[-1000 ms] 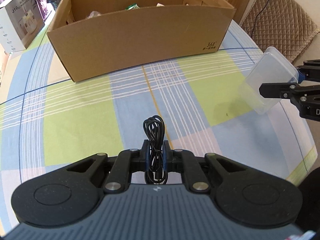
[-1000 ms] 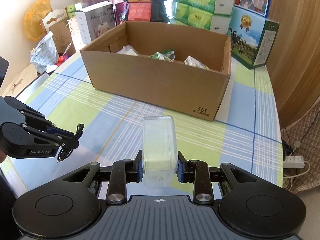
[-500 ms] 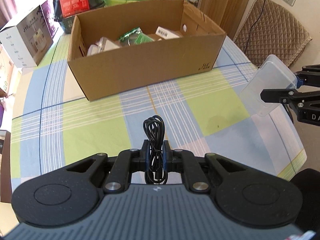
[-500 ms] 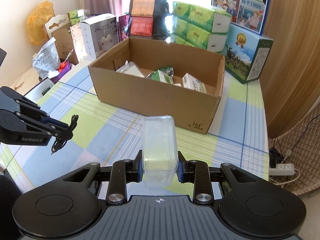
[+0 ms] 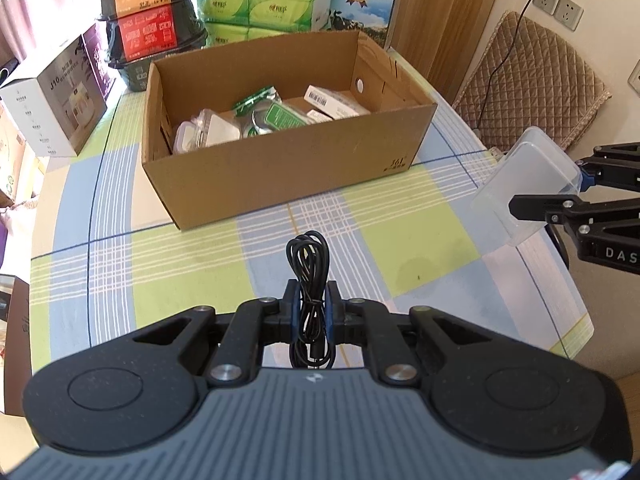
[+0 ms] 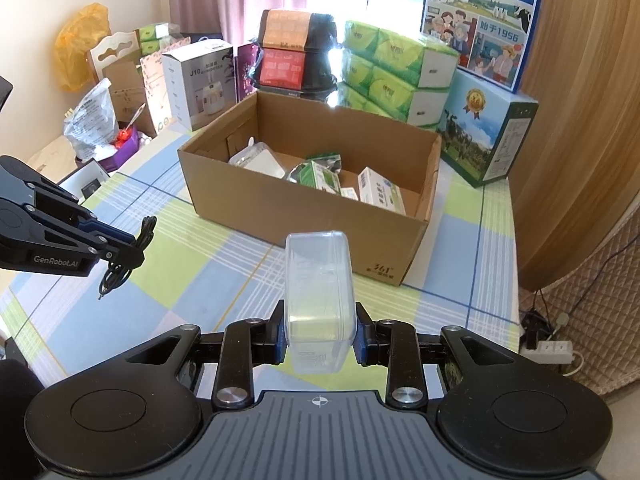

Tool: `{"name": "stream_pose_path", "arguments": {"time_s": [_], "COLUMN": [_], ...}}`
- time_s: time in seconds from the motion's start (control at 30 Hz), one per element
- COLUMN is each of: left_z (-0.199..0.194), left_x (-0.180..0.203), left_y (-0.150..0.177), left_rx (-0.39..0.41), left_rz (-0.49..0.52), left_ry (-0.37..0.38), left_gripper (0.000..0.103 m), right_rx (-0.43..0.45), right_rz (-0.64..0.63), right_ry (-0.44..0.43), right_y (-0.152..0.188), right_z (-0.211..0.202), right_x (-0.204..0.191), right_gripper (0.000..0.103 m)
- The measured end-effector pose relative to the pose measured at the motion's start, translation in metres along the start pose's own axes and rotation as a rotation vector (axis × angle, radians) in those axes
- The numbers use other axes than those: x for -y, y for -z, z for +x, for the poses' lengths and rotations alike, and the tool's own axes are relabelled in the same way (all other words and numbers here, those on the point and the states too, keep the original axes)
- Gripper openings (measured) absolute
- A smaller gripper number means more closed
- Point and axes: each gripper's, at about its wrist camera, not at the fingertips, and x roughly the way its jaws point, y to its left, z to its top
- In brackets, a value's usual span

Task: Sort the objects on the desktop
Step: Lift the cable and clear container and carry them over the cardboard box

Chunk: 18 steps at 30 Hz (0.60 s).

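With both grippers loaded and held above the table, the step in hand reads as transport toward the cardboard box (image 5: pixel 280 148), not yet release.

Left gripper (image 5: pixel 311 309): jaws nearly closed, pinching a coiled black cable (image 5: pixel 309 264) at mid-bundle. Loop stands up past the fingertips; loose end and plug hang below. In the right wrist view the same bundle dangles at 9 o'clock, clear of the tablecloth (image 5: pixel 168 276).

Right gripper (image 6: pixel 320 332): jaws about a third open, clamped on the two long sides of a clear plastic container (image 6: pixel 318 288). Container projects forward toward 12 o'clock, also off the table.

Box: open-topped, at 12 o'clock from both wrists, near wall facing the grippers. Already holds several items: a lidded clear tub, green foil packets, small white cartons. Free floor appears at the right-hand end and along the back wall.

Next move, judged: each load must be lifted over the near wall, carried above an unoccupied patch, then released. The two grippers are well apart, so collision seems unlikely if they go in at opposite ends.

Materials:
- Cable: thin, limp, glossy rubber jacket; bundle looks loosely tied, hanging end may snag the box rim.
- Container: rigid translucent plastic, rounded corners, smooth walls; slip risk under a light clamp.
- Box: matte corrugated card, stiff walls, small round hole in the right end.
- Tablecloth: flat plaid in green, blue, white.
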Motion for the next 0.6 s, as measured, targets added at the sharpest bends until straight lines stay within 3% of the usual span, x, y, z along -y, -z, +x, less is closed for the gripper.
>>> {"name": "stream_pose_path", "arguments": {"time_s": [0.6], "left_z": [-0.020], "left_x": [-0.021], "left_y": [-0.055], "left_rx": [0.045], "left_rz": [-0.011], "left_ry": [0.001], "left_gripper": [0.009], "right_rx": [0.007], "right_rz": [-0.022], "right_ry": [0.004], "right_y": [-0.058], "right_z": [0.006], "right_x": [0.013], "right_gripper": [0.028]}}
